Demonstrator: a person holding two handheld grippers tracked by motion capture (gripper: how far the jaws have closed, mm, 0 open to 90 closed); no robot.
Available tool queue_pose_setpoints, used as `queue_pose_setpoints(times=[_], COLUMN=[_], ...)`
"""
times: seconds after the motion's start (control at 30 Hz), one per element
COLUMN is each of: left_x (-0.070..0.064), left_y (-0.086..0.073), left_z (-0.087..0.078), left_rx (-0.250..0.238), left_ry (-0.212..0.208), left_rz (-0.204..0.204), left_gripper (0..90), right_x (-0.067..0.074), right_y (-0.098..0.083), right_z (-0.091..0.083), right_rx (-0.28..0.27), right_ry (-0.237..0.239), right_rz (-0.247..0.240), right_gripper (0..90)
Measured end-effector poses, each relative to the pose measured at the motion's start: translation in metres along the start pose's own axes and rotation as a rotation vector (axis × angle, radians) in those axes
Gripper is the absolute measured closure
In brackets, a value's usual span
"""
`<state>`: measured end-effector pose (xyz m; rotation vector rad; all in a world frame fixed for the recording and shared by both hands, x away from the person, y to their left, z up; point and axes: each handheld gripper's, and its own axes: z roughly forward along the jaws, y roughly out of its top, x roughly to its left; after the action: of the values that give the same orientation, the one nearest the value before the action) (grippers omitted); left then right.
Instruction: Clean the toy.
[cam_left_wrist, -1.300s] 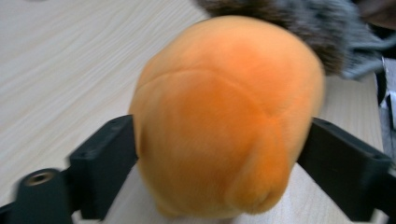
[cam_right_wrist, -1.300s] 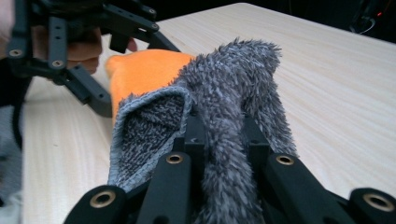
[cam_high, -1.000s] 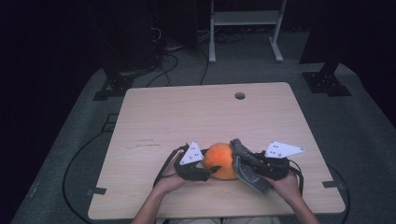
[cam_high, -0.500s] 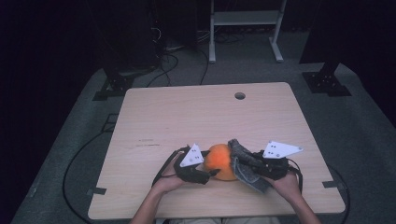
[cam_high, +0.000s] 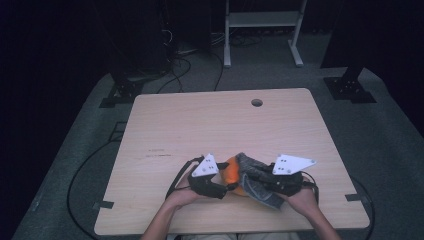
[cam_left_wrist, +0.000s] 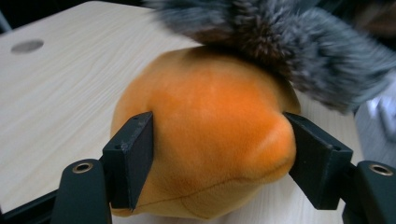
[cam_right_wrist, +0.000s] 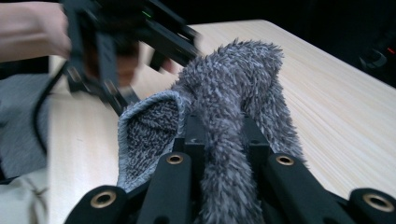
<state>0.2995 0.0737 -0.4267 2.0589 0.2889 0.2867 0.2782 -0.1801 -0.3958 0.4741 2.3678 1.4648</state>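
Straddling the orange plush ball, my left gripper has its jaws set one on each flank of it, and they have just been opening: the left pad sits at the surface, the right pad stands a hair off, so I judge the squeeze released. My right gripper is clamped tight on a fold of the grey fuzzy cloth, which runs up the middle of the frame away from me. In the high view the ball lies between both tools, low centre of the table, with the cloth draped over its right side. My next move turns on that overlap: the cloth's long axis crosses the ball's top, and my right hand is the nearer one to peel it off.
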Motion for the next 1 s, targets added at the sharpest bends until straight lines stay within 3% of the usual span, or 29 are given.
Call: queue_pose_setpoints(times=[0.03, 0.1, 0.17, 0.27, 0.33, 0.5, 0.63, 0.73, 0.83, 0.93, 1.0], left_x=[-0.002, 0.001, 0.005, 0.003, 0.001, 0.007, 0.007, 0.009, 0.011, 0.013, 0.012], left_y=[0.000, -0.001, -0.001, 0.000, 0.001, 0.001, -0.002, -0.006, -0.003, 0.003, 0.004], left_z=[0.000, -0.002, -0.001, 0.002, 0.004, -0.002, 0.000, -0.001, -0.004, -0.011, -0.010], left_rx=[0.009, 0.006, -0.005, -0.009, 0.001, -0.035, 0.013, 0.046, 0.022, -0.074, -0.041], left_ry=[-0.001, -0.004, 0.007, 0.012, 0.004, -0.022, 0.018, 0.027, 0.013, -0.005, 0.026], left_rz=[0.018, 0.004, -0.053, -0.052, -0.045, -0.106, -0.080, -0.068, -0.089, -0.134, -0.115], left_gripper=[28.5, 26.9, 21.8, 22.6, 21.2, 19.9, 25.3, 25.6, 23.1, 20.5, 21.7], right_x=[0.004, 0.005, 0.000, -0.010, -0.007, 0.002, -0.004, -0.017, -0.025, -0.018, -0.011], right_y=[0.004, 0.006, 0.003, -0.004, -0.003, 0.001, -0.004, -0.017, -0.025, -0.021, -0.018], right_z=[0.004, 0.007, 0.004, -0.002, -0.001, 0.009, 0.006, 0.002, 0.000, 0.002, 0.007], right_rx=[0.008, 0.021, 0.020, 0.019, 0.013, 0.014, 0.022, 0.037, 0.032, 0.029, 0.017], right_ry=[0.010, 0.009, -0.019, -0.035, -0.019, 0.027, 0.001, -0.032, -0.039, -0.039, -0.011], right_rz=[-0.022, -0.034, -0.016, 0.039, 0.040, 0.027, 0.035, 0.090, 0.133, 0.101, 0.071], right_gripper=[76.7, 76.7, 76.7, 76.8, 76.8, 76.8, 76.8, 76.8, 76.8, 76.7, 76.7])
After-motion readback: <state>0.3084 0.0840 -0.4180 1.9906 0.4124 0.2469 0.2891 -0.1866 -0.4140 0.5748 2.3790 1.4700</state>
